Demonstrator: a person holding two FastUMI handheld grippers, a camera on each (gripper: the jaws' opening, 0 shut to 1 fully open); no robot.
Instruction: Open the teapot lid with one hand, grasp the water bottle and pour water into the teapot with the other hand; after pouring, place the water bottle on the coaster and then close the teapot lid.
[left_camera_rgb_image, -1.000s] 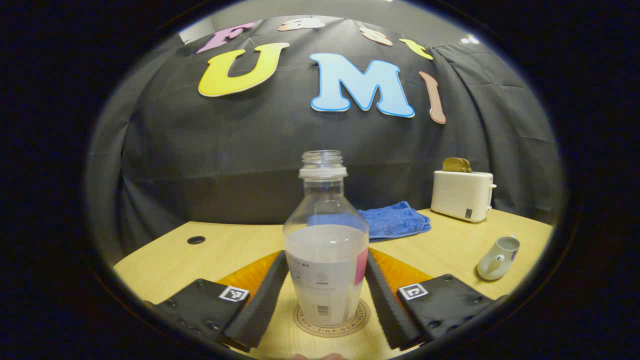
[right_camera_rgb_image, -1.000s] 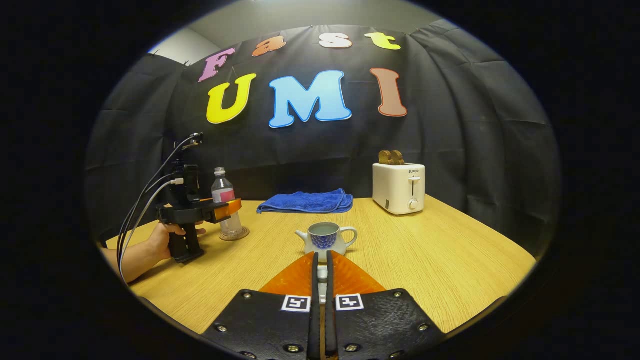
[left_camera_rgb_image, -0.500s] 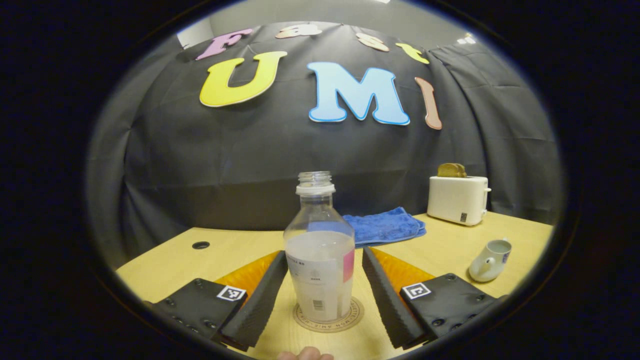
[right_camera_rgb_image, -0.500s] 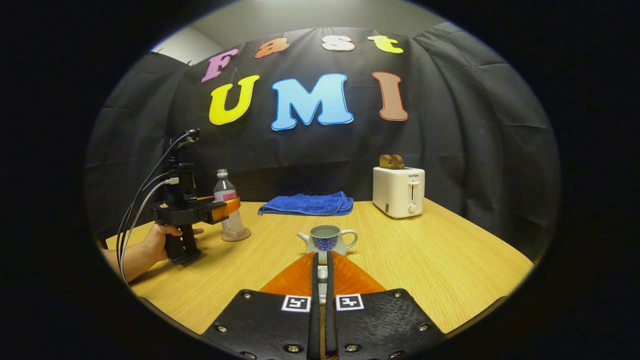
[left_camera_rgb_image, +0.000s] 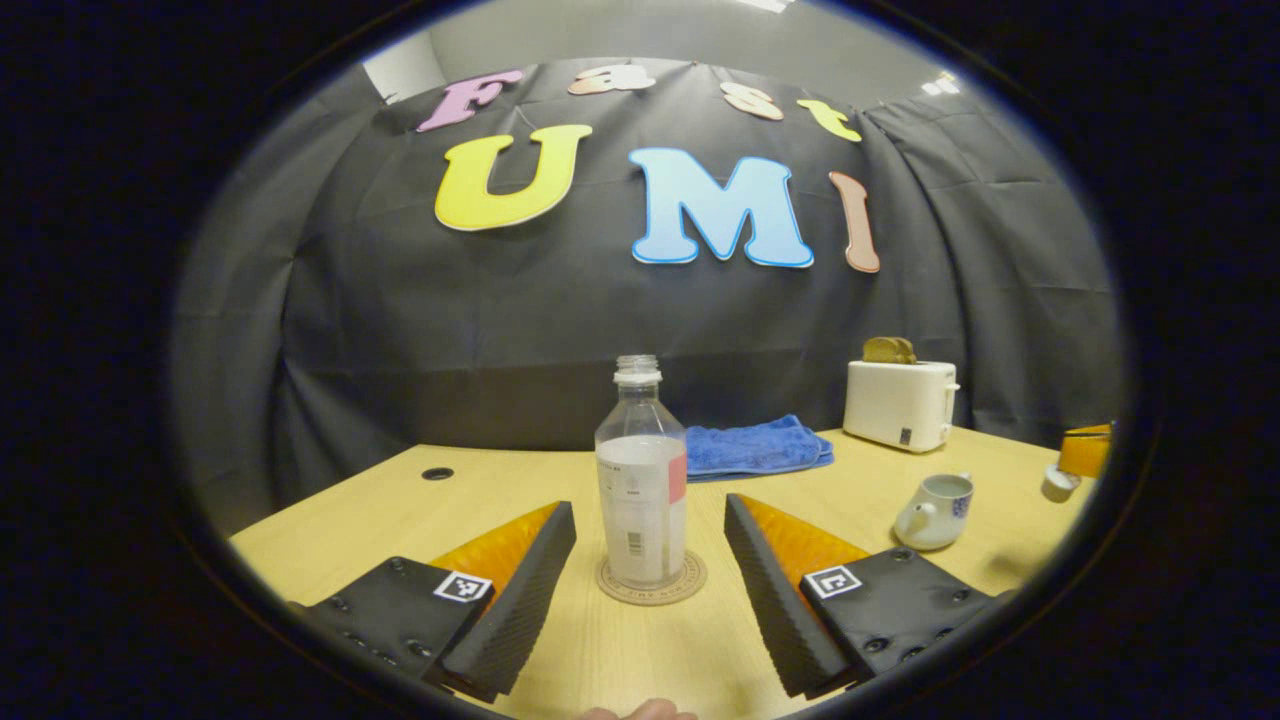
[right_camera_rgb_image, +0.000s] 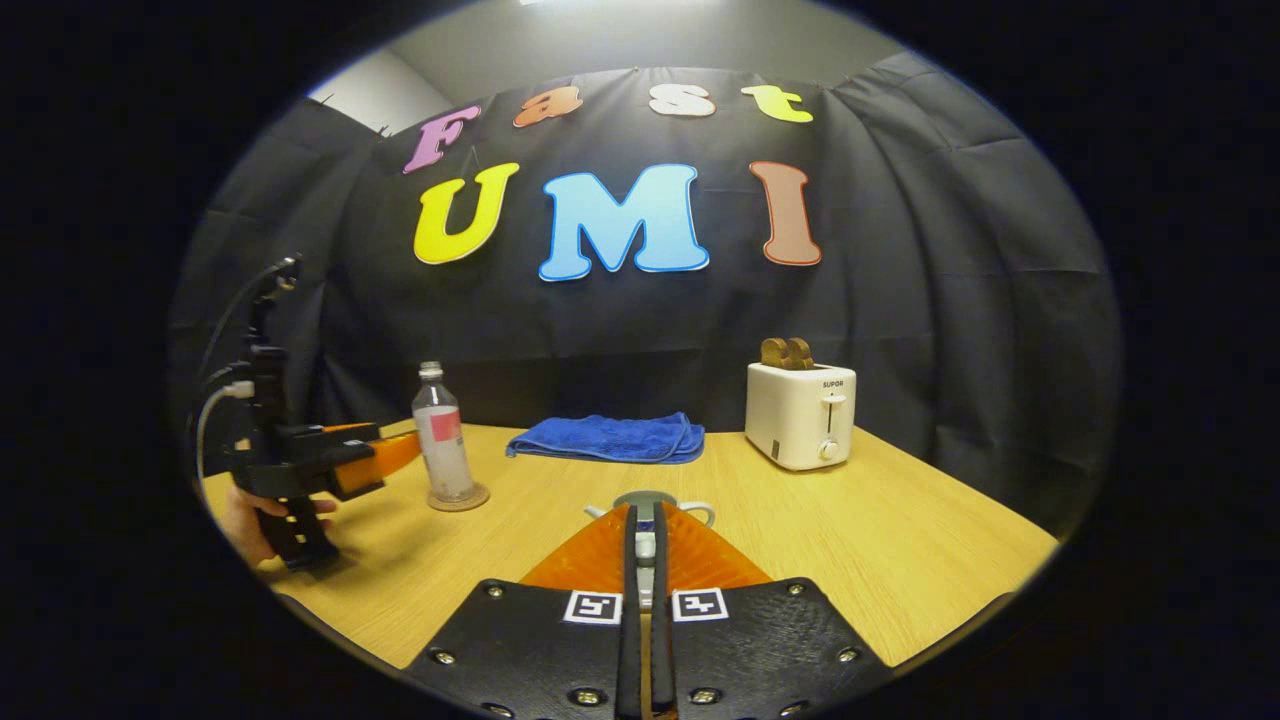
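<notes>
Both fingers of your right gripper (right_camera_rgb_image: 645, 520) are pressed together on the small white lid (right_camera_rgb_image: 645, 546). The teapot (right_camera_rgb_image: 650, 497) sits dead ahead, just beyond their tips, with its mouth uncovered. By my reading, that makes the right hand the one placed to lower the lid. The water bottle (left_camera_rgb_image: 641, 490) stands upright on the coaster (left_camera_rgb_image: 690, 585) on the table (left_camera_rgb_image: 500, 480). Your left gripper (left_camera_rgb_image: 647, 512) sits just short of it, spread wide, touching nothing

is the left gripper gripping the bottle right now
No, in the left gripper view the left gripper is open, and the water bottle stands free on the coaster.
</notes>
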